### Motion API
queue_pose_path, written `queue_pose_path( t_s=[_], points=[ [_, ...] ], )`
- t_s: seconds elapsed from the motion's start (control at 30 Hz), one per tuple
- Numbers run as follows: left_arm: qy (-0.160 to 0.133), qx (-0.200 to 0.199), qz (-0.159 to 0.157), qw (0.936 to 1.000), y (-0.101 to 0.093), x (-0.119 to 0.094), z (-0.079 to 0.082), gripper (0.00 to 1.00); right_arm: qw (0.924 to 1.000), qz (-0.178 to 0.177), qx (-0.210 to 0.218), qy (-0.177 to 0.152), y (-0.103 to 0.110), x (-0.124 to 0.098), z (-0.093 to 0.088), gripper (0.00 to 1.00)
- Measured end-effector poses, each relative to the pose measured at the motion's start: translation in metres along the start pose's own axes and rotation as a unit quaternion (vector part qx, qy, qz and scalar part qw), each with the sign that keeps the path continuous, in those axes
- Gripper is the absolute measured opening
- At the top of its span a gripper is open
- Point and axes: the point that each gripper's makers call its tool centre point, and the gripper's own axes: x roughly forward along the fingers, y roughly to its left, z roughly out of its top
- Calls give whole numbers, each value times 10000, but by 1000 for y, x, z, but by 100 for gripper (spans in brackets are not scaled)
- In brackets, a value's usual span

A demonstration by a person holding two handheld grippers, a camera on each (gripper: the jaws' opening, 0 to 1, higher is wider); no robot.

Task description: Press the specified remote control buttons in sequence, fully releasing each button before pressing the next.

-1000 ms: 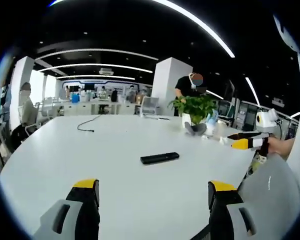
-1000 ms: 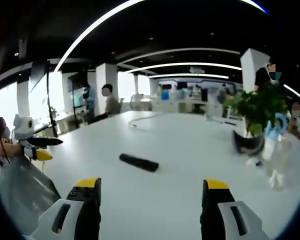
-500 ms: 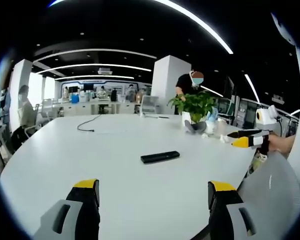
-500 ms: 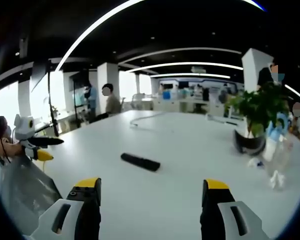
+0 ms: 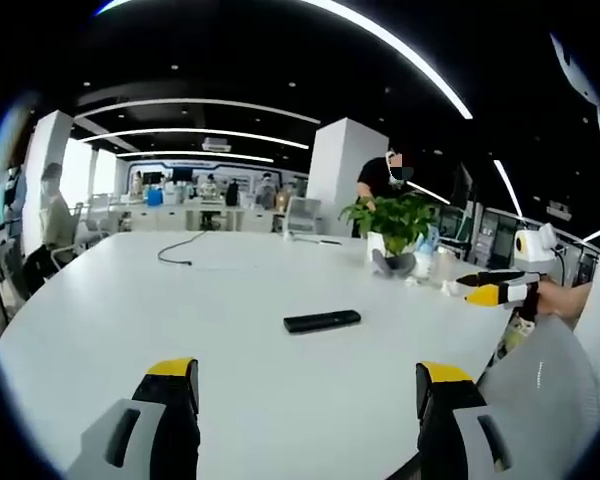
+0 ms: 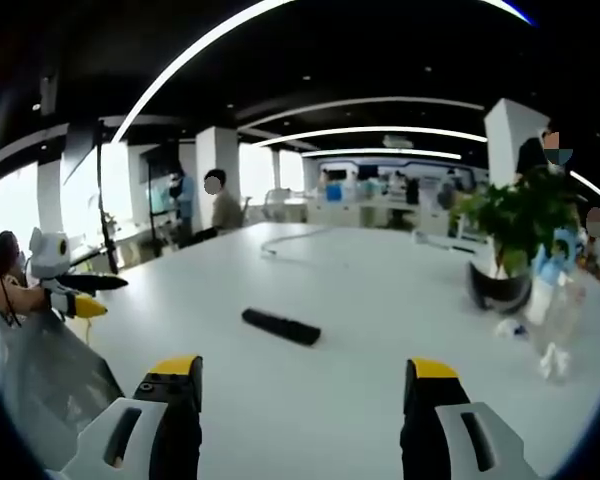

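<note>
Black remote control [image 5: 322, 320] lies flat on white surface [image 5: 230, 300], at 12 o'clock ahead of left hand-held gripper [image 5: 307, 400] and 11 o'clock of right hand-held gripper [image 6: 305, 400], both jaws wide and empty; potted plant [image 6: 510, 235] at 2 o'clock; no legible writing.

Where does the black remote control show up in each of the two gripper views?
Left gripper view: the black remote control lies on the white table, just right of centre, ahead of the open jaws.
Right gripper view: the remote lies just left of centre, angled down to the right.
Shared landmark: the potted plant stands beyond the remote to its right in both views.
</note>
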Motion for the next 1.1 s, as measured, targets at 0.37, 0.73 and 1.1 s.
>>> queue_pose_path(
  t_s=[0.37,0.73,1.1],
  points=[
    [226,538,-264,9979,-6,16,33,95,9999,-28,79,-104,-3,-2,2,82],
    [811,832,-829,9898,-24,51,33,92,9999,-53,59,-89,-8,-2,0,81],
    [1102,897,-1199,9826,-31,78,43,93,10000,-78,-24,-1,-8,-2,-4,80]
  ],
)
